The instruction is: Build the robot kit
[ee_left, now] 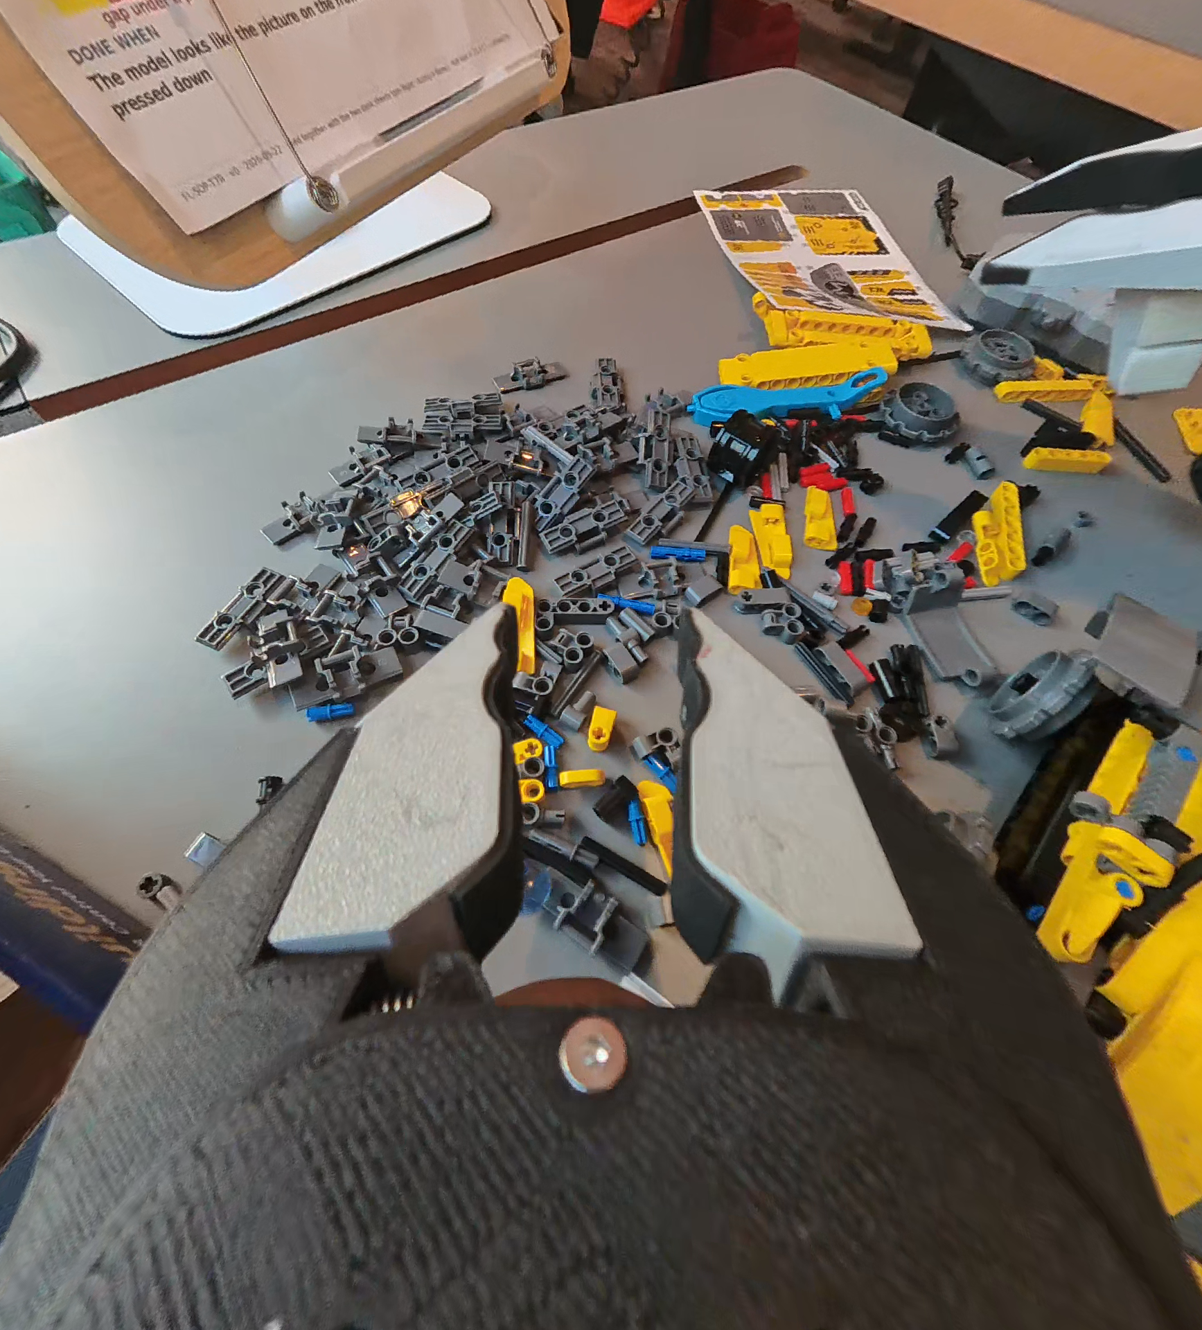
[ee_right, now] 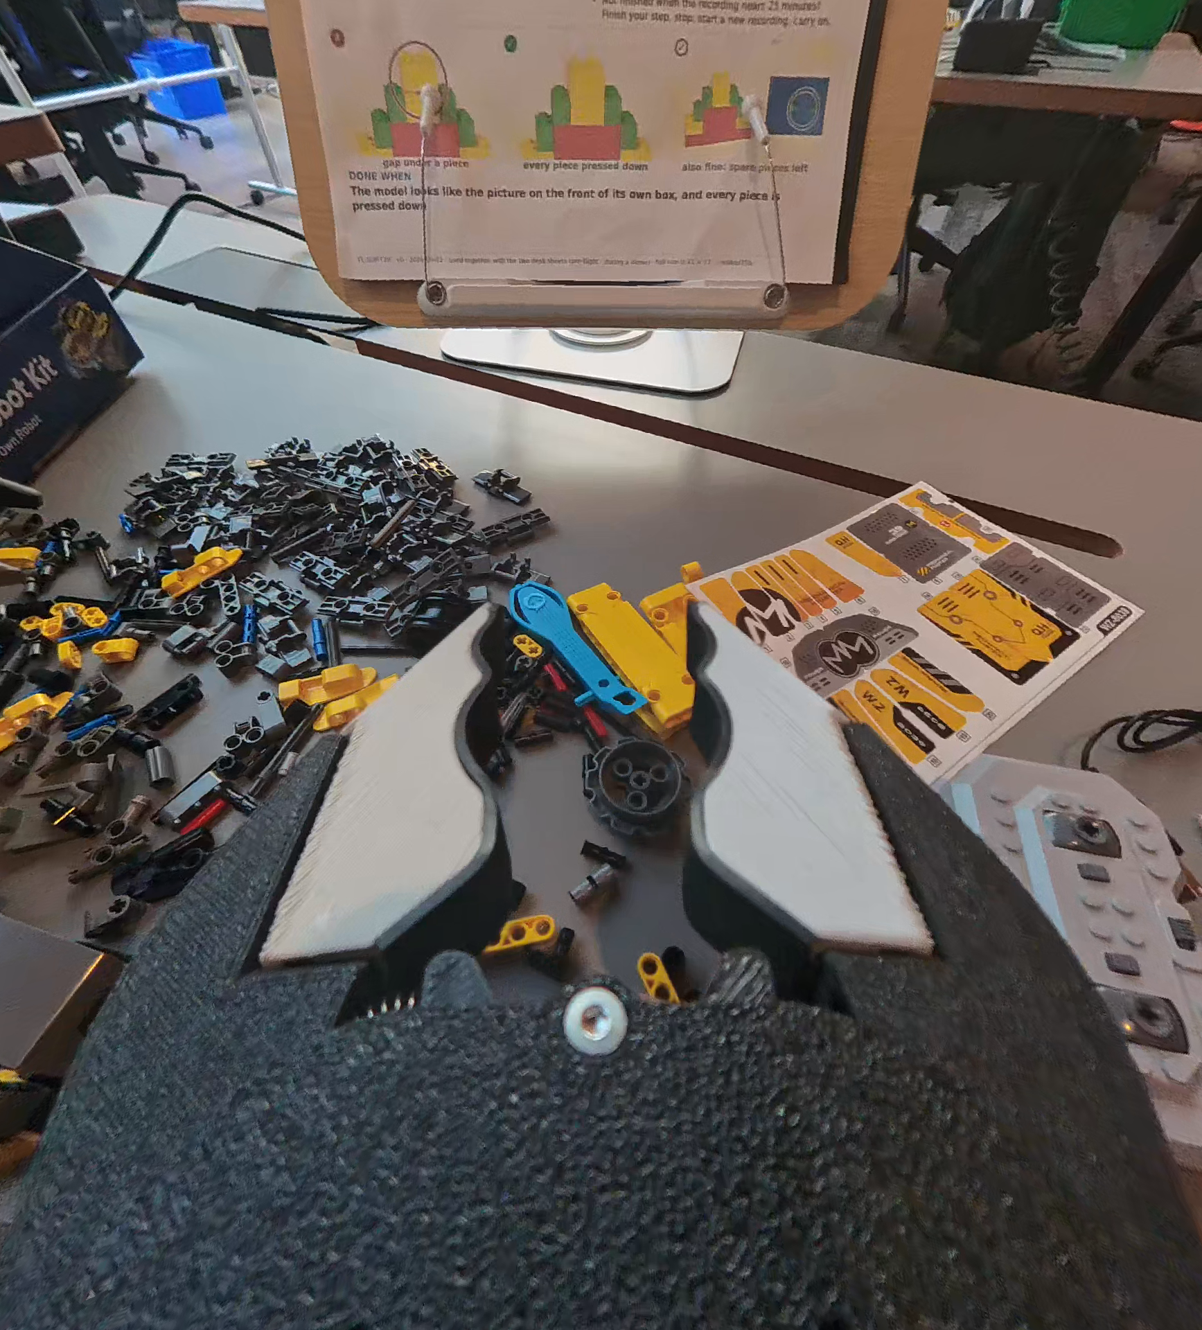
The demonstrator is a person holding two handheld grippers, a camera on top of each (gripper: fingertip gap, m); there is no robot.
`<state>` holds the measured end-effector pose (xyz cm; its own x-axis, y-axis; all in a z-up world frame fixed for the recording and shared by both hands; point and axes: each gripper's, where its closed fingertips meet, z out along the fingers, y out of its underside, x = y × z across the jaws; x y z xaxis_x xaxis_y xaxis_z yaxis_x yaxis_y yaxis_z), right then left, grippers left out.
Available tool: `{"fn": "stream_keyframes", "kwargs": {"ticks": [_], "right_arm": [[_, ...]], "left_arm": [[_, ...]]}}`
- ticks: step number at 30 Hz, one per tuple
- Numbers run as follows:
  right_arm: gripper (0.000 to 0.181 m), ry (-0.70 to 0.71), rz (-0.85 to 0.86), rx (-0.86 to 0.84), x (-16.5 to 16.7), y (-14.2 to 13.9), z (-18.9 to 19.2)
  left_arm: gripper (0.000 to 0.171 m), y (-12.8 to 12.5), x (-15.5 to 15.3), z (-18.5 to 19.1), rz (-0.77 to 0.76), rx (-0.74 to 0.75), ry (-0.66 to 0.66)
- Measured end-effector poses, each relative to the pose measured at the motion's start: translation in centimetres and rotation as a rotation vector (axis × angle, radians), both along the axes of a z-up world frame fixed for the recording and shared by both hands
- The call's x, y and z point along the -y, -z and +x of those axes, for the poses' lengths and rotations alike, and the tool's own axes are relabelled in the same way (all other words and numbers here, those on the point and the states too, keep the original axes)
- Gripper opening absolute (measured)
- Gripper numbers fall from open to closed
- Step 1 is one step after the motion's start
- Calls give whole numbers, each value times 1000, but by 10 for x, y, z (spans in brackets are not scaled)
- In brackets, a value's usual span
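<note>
Two grippers over a grey table (ee_right: 871, 432) strewn with building pieces.

Left gripper (ee_left: 594, 626) and right gripper (ee_right: 594, 619) both hang spread and empty, right above a blue tool (ee_right: 569, 648). A printed sheet on a stand (ee_right: 583, 144), sticker sheet (ee_right: 907, 619) and lettered blue box (ee_right: 15, 374) surround; office desks behind.

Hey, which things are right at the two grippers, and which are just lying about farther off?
At the grippers:
- left gripper, jaws open, nearest small yellow, blue and grey plastic pins
- right gripper, jaws open, nearest black toothed plastic wheel and flat blue plastic tool

Lying about:
- heap of dark grey plastic links
- yellow-and-grey sticker sheet
- grey button controller
- dark blue cardboard box
</note>
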<state>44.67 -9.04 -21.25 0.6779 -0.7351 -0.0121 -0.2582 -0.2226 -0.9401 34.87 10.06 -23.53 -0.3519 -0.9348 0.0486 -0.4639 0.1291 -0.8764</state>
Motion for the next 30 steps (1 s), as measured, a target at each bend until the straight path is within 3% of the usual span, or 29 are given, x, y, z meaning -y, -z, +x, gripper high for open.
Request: {"fn": "stream_keyframes", "kwargs": {"ticks": [5, 10, 16, 21, 30], "right_arm": [[18, -46, -69, -42, 3, 10, -5], [3, -235, -134, -137, -24, 34, -30], [5, -268, -283, -197, -32, 66, -37], [9, -370, -273, -243, -46, 72, -54], [18, -405, -340, -257, -49, 88, -57]], "left_arm": [[39, 5, 7, -2, 12, -7, 30], [39, 11, 16, -4, 38, -23, 64], [38, 10, 21, -6, 50, -19, 83], [38, 9, 22, -7, 47, -19, 89], [38, 7, 23, -8, 35, -17, 94]]}}
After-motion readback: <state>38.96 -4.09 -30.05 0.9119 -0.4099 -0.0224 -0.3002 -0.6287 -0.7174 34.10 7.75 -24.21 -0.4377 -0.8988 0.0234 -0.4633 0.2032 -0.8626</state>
